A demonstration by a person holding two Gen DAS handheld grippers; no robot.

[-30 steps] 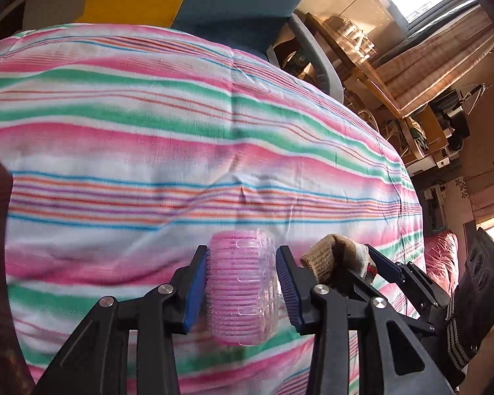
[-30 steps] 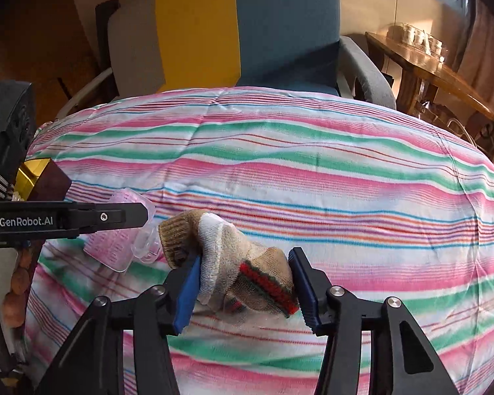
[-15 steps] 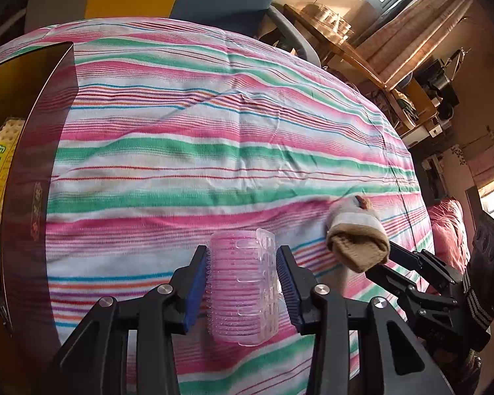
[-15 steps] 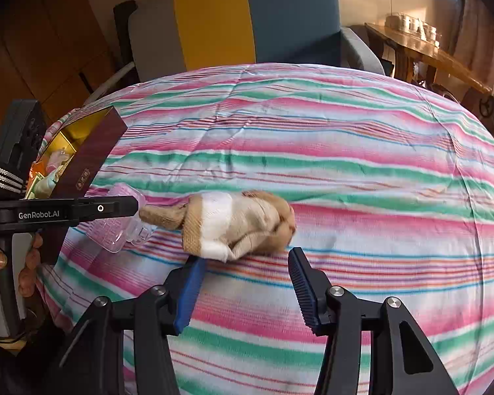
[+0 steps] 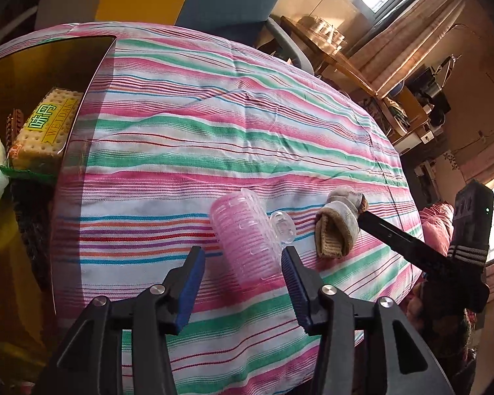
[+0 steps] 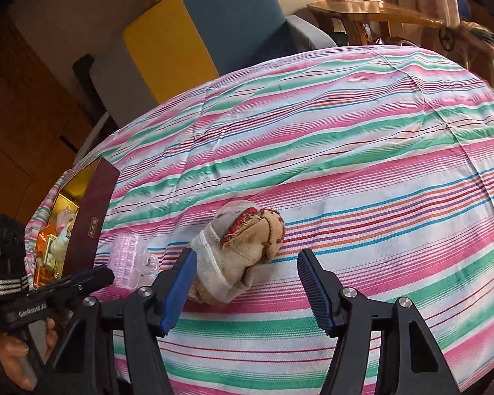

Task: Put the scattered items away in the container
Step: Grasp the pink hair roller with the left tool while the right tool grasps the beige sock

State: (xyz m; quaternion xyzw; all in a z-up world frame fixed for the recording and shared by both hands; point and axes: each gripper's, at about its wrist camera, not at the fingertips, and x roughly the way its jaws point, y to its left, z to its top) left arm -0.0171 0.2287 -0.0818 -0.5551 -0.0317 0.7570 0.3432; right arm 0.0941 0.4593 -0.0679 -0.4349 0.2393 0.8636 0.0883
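A pink plastic hair roller (image 5: 245,235) with a clear clip lies on the striped cloth, just ahead of my left gripper (image 5: 243,279), which is open and empty. It also shows in the right wrist view (image 6: 128,256). A rolled beige sock (image 6: 240,253) lies on the cloth in front of my right gripper (image 6: 243,283), which is open and empty; the sock (image 5: 337,225) lies right of the roller. The gold-lined container (image 5: 82,105) with dark red walls (image 6: 94,217) stands at the left and holds a biscuit pack (image 5: 46,128) and other items.
The striped cloth (image 6: 345,151) covers a rounded table. A yellow and blue armchair (image 6: 201,42) stands behind it. A wooden side table (image 6: 378,13) with clear boxes is at the back right. The cloth's edge falls away at the right.
Both grippers have opened and drawn back. The roller and the sock were let go and now lie on the cloth. The container has come into view at the left.
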